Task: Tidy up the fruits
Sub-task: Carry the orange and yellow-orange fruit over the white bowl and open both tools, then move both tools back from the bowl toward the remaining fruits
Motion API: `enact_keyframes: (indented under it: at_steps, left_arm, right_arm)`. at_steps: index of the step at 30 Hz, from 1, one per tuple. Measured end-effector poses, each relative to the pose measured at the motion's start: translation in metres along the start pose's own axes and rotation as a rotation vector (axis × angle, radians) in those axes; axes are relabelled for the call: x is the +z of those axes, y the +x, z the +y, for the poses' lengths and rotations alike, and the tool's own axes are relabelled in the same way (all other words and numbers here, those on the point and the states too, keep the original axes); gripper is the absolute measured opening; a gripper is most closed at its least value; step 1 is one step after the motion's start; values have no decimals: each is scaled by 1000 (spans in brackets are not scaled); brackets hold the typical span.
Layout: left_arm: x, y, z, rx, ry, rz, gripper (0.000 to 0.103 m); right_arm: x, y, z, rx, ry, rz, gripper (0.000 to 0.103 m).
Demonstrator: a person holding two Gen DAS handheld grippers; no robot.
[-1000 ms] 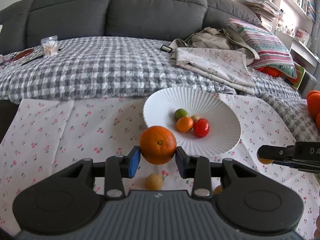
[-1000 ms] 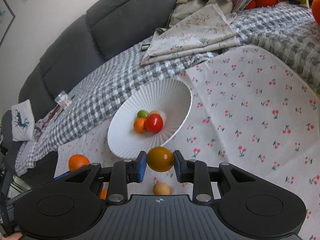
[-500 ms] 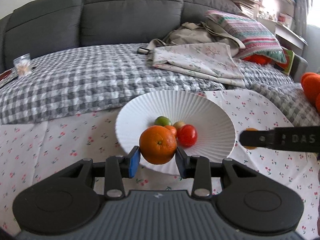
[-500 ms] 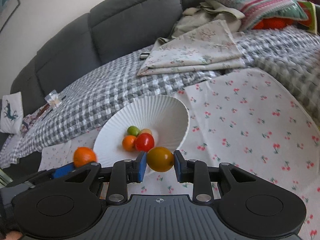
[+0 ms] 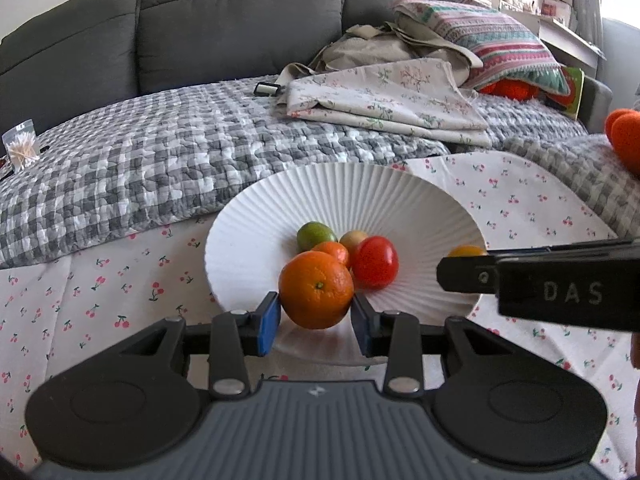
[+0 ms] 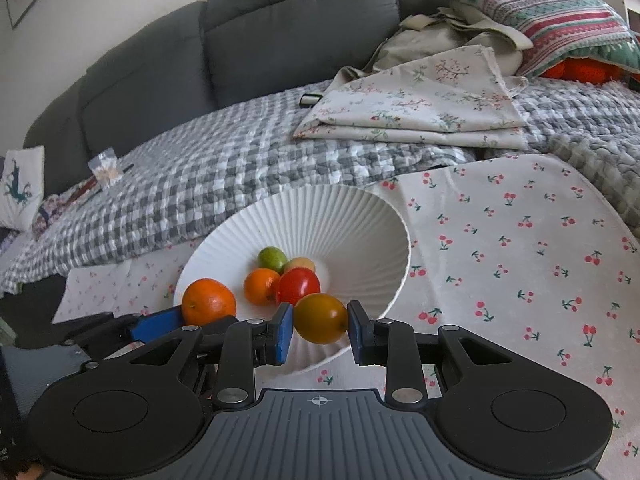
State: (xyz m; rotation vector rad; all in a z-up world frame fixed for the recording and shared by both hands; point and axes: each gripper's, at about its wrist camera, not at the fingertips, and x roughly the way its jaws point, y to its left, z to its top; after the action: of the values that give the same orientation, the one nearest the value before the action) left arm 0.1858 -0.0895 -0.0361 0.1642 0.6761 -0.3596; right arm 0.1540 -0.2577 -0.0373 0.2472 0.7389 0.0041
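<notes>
Your left gripper (image 5: 316, 320) fingers clamp an orange (image 5: 316, 289) at the white bowl's (image 5: 280, 196) 6 o'clock rim; your right gripper (image 6: 320, 332) fingers clamp a yellow-orange fruit (image 6: 320, 318) there too.

Both held fruits nearer bowl (image 5: 420, 200)

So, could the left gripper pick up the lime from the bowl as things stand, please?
Probably not yet: the left gripper is shut on an orange, so its jaws are taken. The lime lies uncovered at the back of the bowl, behind other fruit.
</notes>
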Motion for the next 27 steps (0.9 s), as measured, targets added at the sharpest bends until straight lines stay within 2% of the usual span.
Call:
enact_keyframes:
  at_steps: [15,17,19,20,21,27]
  left_arm:
    - [-1,6,-2,4,20,2,40]
    - [-1,6,-1,8,11,1,44]
    - [-1,3,1,7,4,-14,66]
    - [-1,1,1,8,2,-28,67]
    - [0,0,1,7,5,-33,67]
    - [4,-8,7,-1,-27,-31,67]
  right_arm:
    - [-5,18,10,-6,-37,25,31]
    - [-4,16,9,-9,-26,22,32]
    - [-2,13,6,-7,-5,13,46]
    - [-1,11,4,-2,5,4,53]
    - [0,9,3,4,13,-1,55]
    - [6,0,-5,1,59,-17,55]
